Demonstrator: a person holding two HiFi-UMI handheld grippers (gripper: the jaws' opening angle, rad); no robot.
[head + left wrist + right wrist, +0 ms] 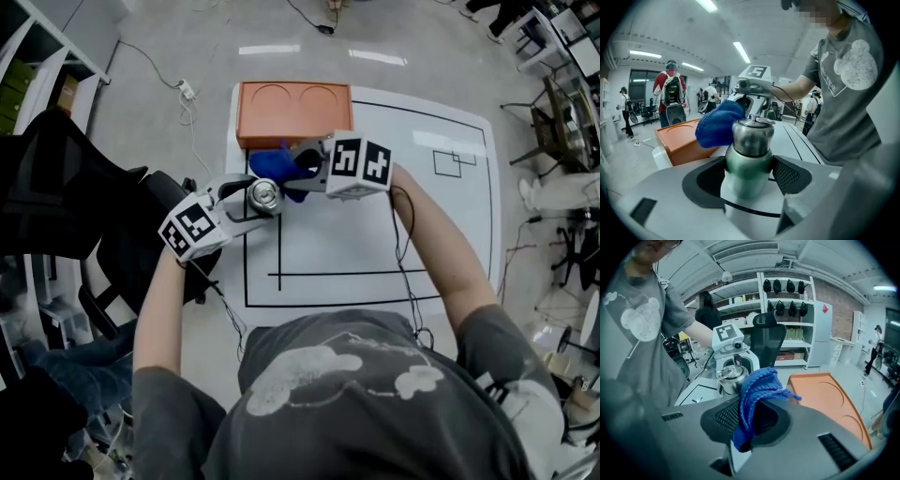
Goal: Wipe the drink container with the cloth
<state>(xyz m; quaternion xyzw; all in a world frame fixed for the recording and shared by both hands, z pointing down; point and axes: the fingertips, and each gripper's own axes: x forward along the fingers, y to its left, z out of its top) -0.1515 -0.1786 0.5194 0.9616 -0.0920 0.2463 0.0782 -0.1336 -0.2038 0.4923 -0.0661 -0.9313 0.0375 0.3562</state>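
My left gripper (251,202) is shut on a green metal drink bottle (748,161) with a steel cap (264,196), held upright above the white mat. In the left gripper view both pads press the bottle's body. My right gripper (298,169) is shut on a blue cloth (277,169), which hangs bunched from its jaws. The cloth (719,124) rests against the bottle's cap on its far side. From the right gripper view the cloth (757,390) covers most of the bottle (729,376), and the left gripper stands just behind it.
An orange tray (293,111) with two round recesses lies at the mat's far edge, just beyond the grippers. The white mat (375,216) carries black lines. A black office chair (66,187) stands to the left, and cables run on the floor.
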